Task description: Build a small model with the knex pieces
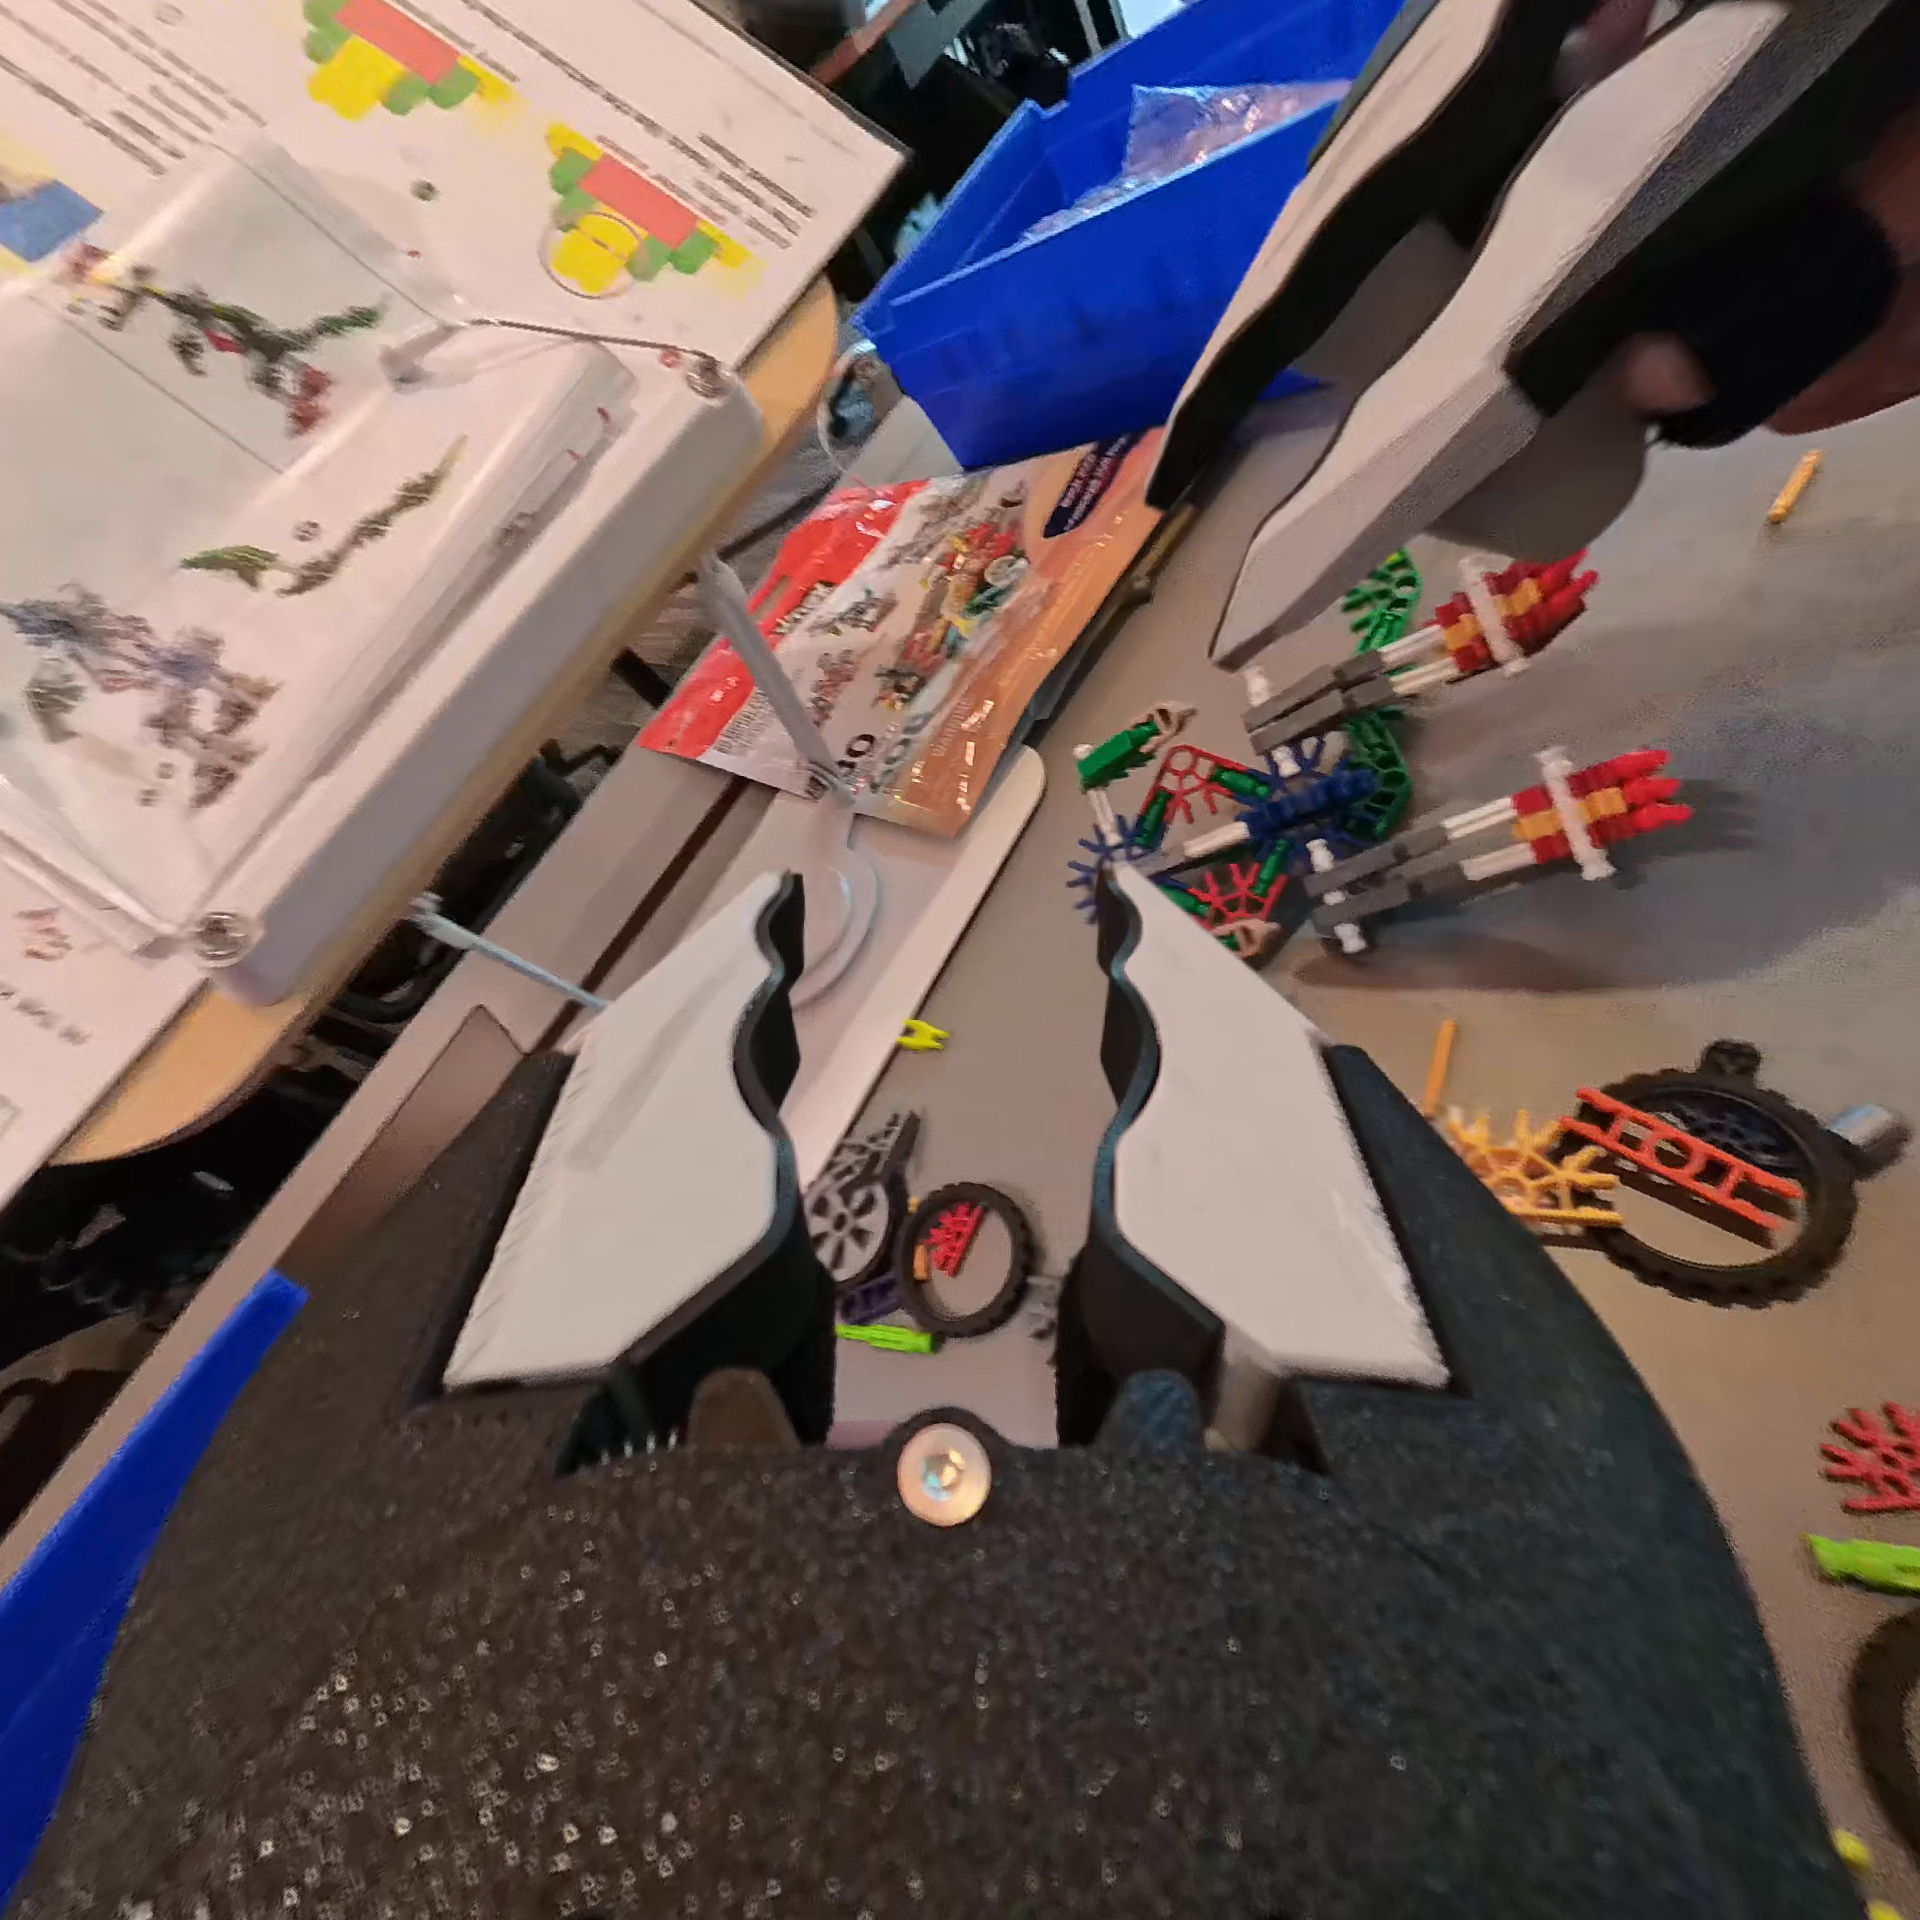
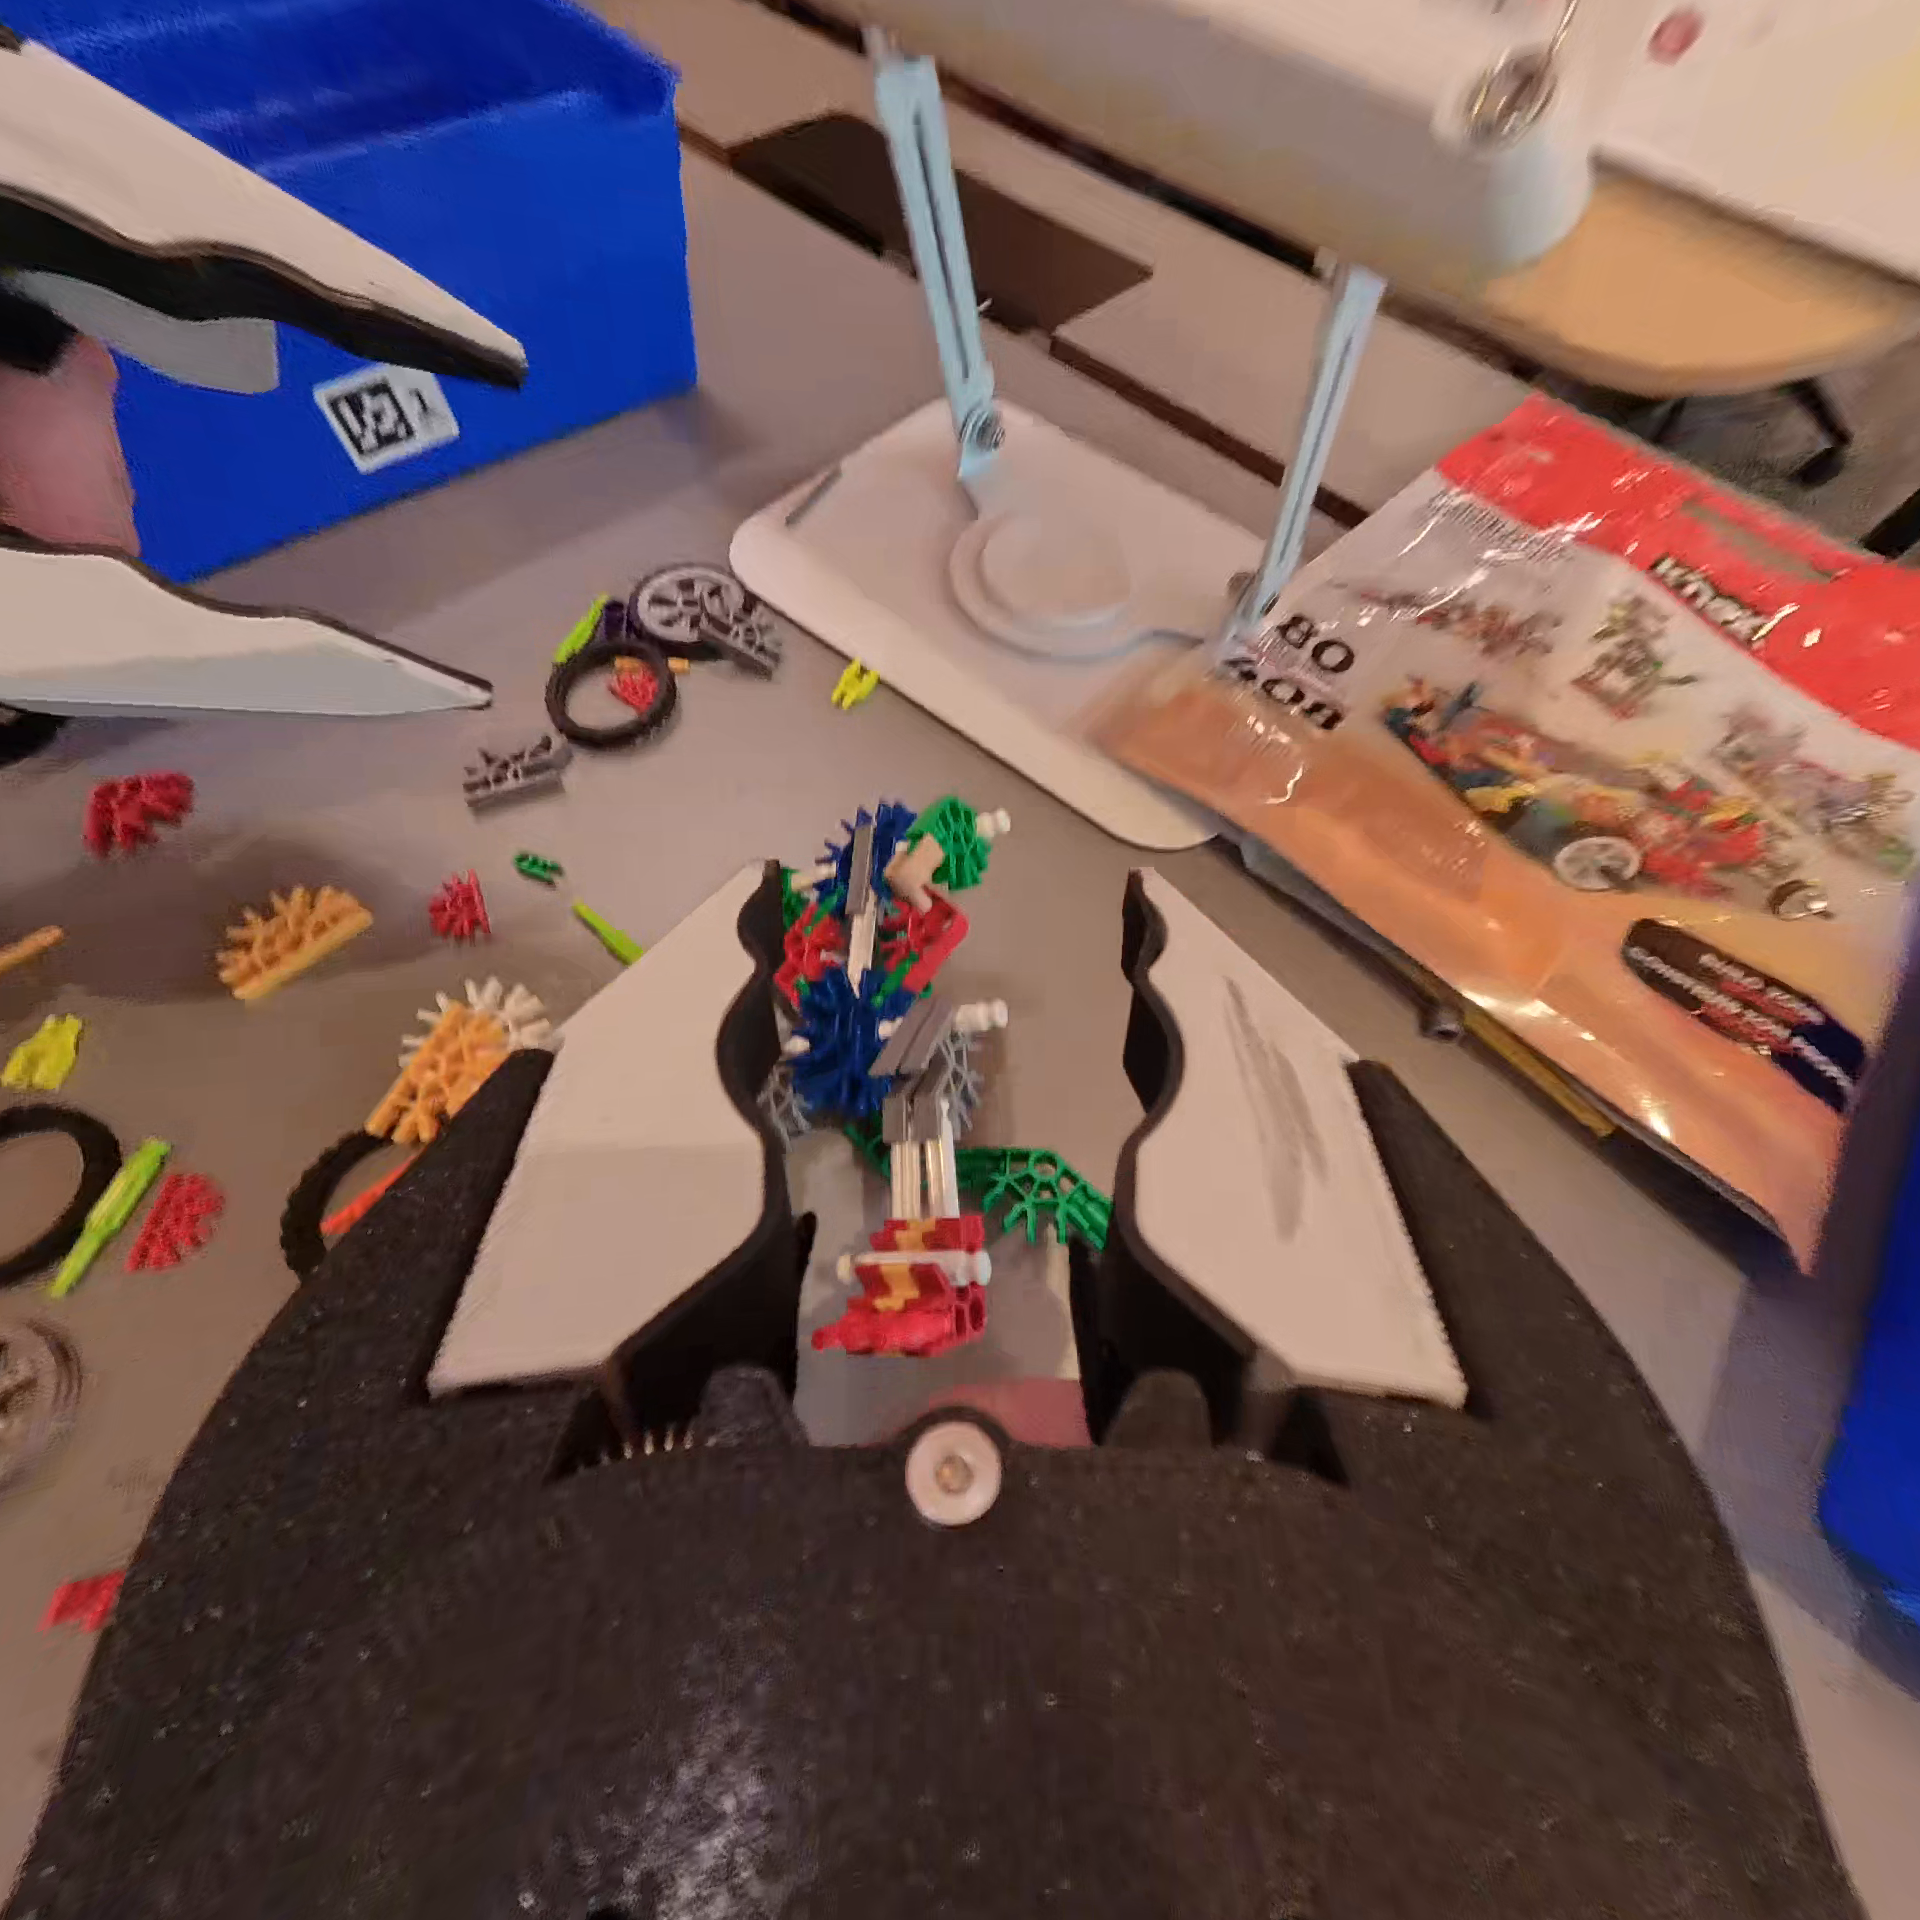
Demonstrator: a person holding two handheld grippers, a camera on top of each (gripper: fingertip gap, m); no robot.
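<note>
Two hand-held claws are seen spread wide above a grey counter (image 2: 852, 343) strewn with plastic construction-toy pieces. The right claw (image 2: 945, 878) is held open and empty, its fingers poised to either side of a multicoloured rod-and-connector model (image 2: 894, 1049) that lies on the counter below; whether the fingers touch it cannot be told from this view. In the left wrist view the same model (image 1: 1340, 779) is shown with two red-and-yellow tipped arms, and the right claw (image 1: 1195, 582) is seen just above its nearer arm, apparently clear of it. The left claw (image 1: 945, 894) is likewise spread apart and grips nothing; it is held over loose parts, among them a small black tyre (image 1: 966, 1259) with a red connector inside it, and its tips are nearest the model's blue connectors and the white base of a document stand (image 1: 935, 914). A printed toy bag (image 2: 1538, 790) in red and orange is draped over that base. Blue bins (image 2: 436, 208) are placed at the counter's edges, and a larger tyre (image 1: 1725, 1184) with an orange ladder-like piece lies to the left claw's right.
</note>
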